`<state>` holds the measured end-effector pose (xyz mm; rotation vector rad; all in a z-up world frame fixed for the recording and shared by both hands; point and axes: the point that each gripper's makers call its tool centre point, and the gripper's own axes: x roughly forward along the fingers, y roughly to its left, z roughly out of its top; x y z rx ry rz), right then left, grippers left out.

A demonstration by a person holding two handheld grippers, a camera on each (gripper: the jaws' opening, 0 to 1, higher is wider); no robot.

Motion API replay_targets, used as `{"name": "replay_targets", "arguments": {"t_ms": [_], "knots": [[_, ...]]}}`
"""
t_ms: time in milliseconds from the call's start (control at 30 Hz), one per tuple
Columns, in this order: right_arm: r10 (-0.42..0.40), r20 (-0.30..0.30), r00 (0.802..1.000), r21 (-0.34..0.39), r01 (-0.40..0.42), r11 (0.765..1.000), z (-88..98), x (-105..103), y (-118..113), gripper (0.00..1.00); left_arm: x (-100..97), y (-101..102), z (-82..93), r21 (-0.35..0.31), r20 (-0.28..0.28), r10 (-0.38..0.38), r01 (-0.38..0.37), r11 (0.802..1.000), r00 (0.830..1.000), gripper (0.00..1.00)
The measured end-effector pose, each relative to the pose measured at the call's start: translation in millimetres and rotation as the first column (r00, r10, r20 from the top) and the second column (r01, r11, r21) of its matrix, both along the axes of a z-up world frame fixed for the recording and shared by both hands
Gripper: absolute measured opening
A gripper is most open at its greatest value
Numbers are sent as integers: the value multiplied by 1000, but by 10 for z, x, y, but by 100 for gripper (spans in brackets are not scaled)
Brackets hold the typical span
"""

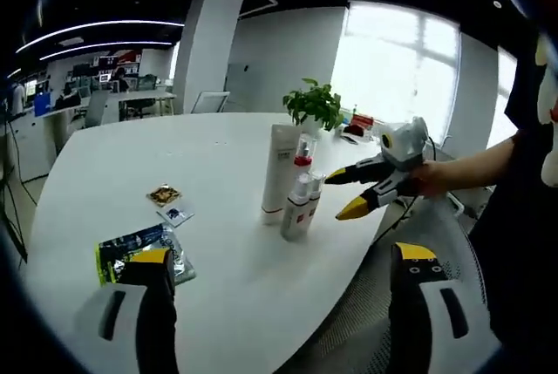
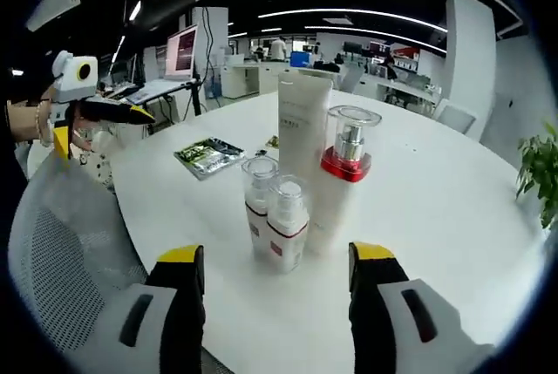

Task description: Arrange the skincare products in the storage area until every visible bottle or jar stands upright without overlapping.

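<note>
Landmark: white tube, upright on the round white table.

Left gripper: jaws apart, empty, well short of the tube; foil sachets just beyond its left jaw.

Two small red-banded bottles stand touching in front of the tube; red-collared pump bottle beside it.

Right gripper: jaws spread, empty, near the small bottles, not touching.

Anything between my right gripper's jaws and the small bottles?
No: in the right gripper view, bare white table separates the open right gripper from the two small bottles.
</note>
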<state>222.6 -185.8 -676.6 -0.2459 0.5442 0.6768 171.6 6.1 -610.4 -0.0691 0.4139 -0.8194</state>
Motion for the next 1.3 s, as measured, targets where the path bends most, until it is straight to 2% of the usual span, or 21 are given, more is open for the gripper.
{"name": "replay_targets", "arguments": {"t_ms": [233,300,333,500,700,800,867,900,967,1033,1133,1300], "knots": [[-64,16,998,50,63,997,210,-59,-8,78,-49,174,5,21,1,17,-17,1000,1000,99],[-104,13,994,49,103,993,273,-82,-46,85,-69,212,43,15,9,34,-34,999,999,99],[-119,30,992,59,117,991,327,-90,-58,87,-76,225,47,13,6,37,-38,999,999,99],[-157,43,987,111,152,982,435,-190,-46,99,-113,346,-46,75,-16,66,-65,995,998,99],[-152,23,988,136,147,980,395,-287,7,100,-113,494,-181,93,-71,118,-112,989,990,95],[-142,23,990,136,138,981,366,-321,59,100,-149,493,-226,108,-99,120,-109,988,988,95],[-134,28,991,103,131,986,350,-318,57,100,-151,503,-239,120,-94,121,-110,987,988,96],[-135,45,990,110,130,985,371,-291,60,100,-155,524,-253,134,-90,120,-107,985,989,97],[-138,37,990,124,132,983,360,-279,68,100,-147,547,-259,137,-88,120,-108,985,989,97],[-136,38,990,87,132,987,322,-296,52,100,-123,614,-269,145,-85,120,-107,984,989,98],[-128,34,991,96,124,988,333,-315,81,100,-98,656,-266,163,-69,120,-107,981,990,98],[-137,45,990,94,132,987,334,-299,48,100,-53,705,-310,187,-73,115,-100,977,991,99]]}}
